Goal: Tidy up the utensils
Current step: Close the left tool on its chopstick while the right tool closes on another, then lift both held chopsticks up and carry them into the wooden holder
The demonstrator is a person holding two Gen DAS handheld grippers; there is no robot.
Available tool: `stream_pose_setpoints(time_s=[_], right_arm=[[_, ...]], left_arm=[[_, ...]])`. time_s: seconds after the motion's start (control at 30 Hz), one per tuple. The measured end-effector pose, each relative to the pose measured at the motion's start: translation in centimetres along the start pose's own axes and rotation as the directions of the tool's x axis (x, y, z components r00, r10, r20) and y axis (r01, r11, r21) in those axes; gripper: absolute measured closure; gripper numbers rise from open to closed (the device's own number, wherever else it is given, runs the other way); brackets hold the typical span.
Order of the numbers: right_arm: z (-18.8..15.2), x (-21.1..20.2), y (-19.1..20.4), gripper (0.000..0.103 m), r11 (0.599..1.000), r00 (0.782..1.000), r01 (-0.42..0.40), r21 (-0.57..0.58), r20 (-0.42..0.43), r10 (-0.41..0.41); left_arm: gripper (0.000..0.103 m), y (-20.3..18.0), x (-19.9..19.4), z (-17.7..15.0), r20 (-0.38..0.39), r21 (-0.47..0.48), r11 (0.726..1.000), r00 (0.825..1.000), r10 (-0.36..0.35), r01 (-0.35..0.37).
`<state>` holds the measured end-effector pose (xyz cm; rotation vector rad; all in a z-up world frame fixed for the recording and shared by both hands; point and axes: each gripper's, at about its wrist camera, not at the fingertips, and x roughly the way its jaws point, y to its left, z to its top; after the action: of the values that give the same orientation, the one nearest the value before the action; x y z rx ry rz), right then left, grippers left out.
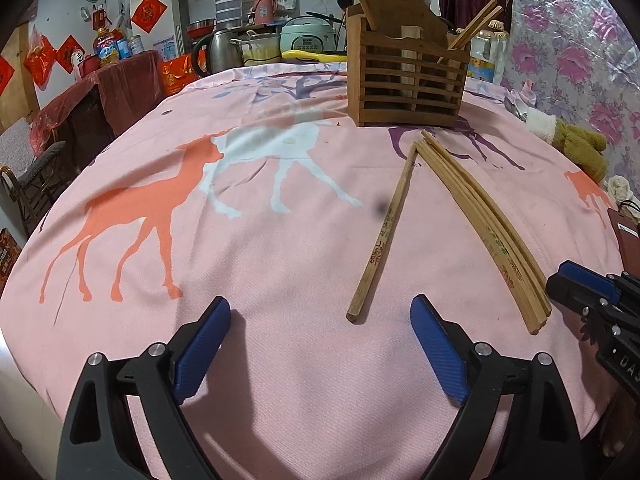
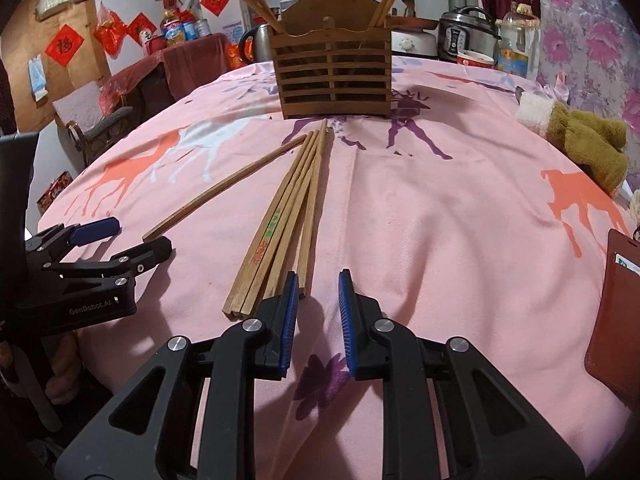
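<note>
Slatted wooden holder (image 2: 331, 80), squared chopsticks (image 2: 280, 224) (maybe five), left gripper (image 1: 320, 312) spread, right gripper (image 2: 318, 280) narrowed, empty.

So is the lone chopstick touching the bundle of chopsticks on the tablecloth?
Apart. The right wrist view shows pink cloth between the lone chopstick and the bundle of chopsticks along their whole length, the gap narrowing near the wooden holder.

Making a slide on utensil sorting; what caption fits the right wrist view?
Right gripper, narrowly open and empty, beside loose chopsticks lying before a wooden holder on pink cloth.
</note>
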<state>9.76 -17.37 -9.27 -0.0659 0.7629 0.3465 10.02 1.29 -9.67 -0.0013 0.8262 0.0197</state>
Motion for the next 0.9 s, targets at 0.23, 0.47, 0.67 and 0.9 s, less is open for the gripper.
stream_pose_setpoints(time_s=[0.23,0.47,0.67,0.9], right_arm=[[0.2,0.3,1.4,0.081,0.996,0.998,0.049,-0.08,0.03,-0.047],[0.2,0.9,2.3,0.082,0.991,0.998,0.06,-0.119,0.032,-0.056],[0.1,0.7,2.2,0.095,0.992,0.997,0.066,-0.11,0.036,-0.062],[0.6,-0.8,0.9,0.097,0.996,0.994,0.072,-0.045,0.083,-0.068]], left_arm=[[0.014,-0.3,0.0,-0.1,0.006,0.012,1.0,1.0,-0.003,0.003],[0.027,-0.9,0.2,0.3,0.016,0.031,0.999,0.999,-0.03,0.029],[0.095,-2.7,-0.4,0.1,0.027,0.102,0.992,0.996,-0.083,0.08],[0.097,-2.7,-1.6,0.5,0.035,0.085,0.99,0.993,-0.114,0.111]])
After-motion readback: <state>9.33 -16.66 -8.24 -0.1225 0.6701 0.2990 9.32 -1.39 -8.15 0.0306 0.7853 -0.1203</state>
